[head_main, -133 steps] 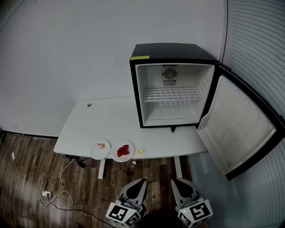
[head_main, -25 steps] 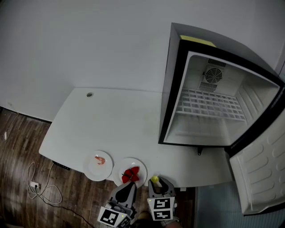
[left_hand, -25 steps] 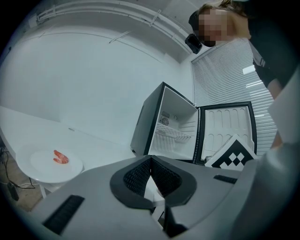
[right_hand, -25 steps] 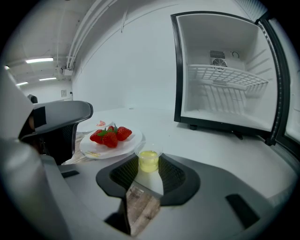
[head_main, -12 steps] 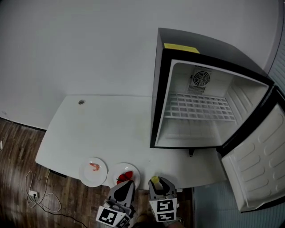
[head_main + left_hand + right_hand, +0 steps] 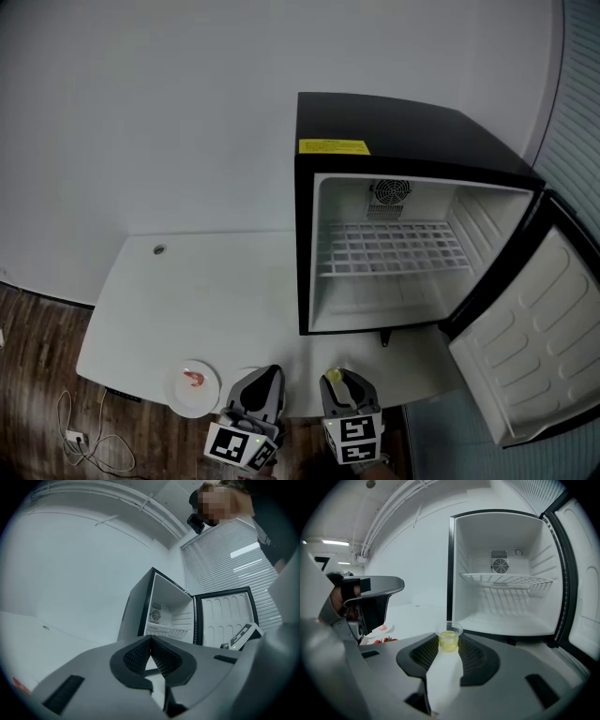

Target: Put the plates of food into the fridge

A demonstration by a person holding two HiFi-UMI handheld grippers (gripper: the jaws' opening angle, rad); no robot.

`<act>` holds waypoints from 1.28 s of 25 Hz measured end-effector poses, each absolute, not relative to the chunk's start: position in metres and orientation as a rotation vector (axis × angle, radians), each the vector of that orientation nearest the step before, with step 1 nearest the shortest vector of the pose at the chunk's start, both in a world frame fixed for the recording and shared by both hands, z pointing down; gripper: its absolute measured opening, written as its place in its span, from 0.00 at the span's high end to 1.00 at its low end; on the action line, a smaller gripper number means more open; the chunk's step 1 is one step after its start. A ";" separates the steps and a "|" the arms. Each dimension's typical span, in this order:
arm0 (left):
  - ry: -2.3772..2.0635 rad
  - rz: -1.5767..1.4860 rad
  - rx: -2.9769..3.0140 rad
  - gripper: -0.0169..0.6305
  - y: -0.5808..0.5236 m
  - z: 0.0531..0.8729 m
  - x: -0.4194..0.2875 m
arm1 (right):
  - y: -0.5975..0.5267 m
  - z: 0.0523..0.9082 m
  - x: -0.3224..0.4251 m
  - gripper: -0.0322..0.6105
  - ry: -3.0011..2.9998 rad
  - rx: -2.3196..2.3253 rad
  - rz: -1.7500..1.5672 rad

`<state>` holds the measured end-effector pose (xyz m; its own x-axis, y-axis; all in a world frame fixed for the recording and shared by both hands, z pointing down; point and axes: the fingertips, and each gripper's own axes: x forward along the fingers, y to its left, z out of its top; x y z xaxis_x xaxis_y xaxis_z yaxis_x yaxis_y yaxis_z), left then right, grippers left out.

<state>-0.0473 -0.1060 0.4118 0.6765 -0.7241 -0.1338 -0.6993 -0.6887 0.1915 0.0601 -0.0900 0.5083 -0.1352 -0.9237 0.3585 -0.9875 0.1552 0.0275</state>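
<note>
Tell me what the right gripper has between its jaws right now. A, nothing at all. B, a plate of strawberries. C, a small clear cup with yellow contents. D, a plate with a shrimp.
C: in the right gripper view, the right gripper is shut on a small clear cup with yellow contents.

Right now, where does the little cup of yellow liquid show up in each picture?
Head view: the cup sits bottom centre, clamped in the right gripper.
Left gripper view: not in it.
Right gripper view: the cup is dead centre, between the pads.
Shared landmark: the open fridge.
</note>
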 end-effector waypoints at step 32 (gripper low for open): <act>-1.305 -0.287 2.679 0.96 -0.263 0.433 -0.013 | -0.229 0.520 0.100 0.73 -2.144 1.854 0.373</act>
<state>-0.0130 -0.2628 0.4333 0.6039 -0.7899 -0.1065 -0.7616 -0.6113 0.2150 0.0999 -0.2294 0.5202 -0.1357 -0.9170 0.3750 -0.9898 0.1421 -0.0107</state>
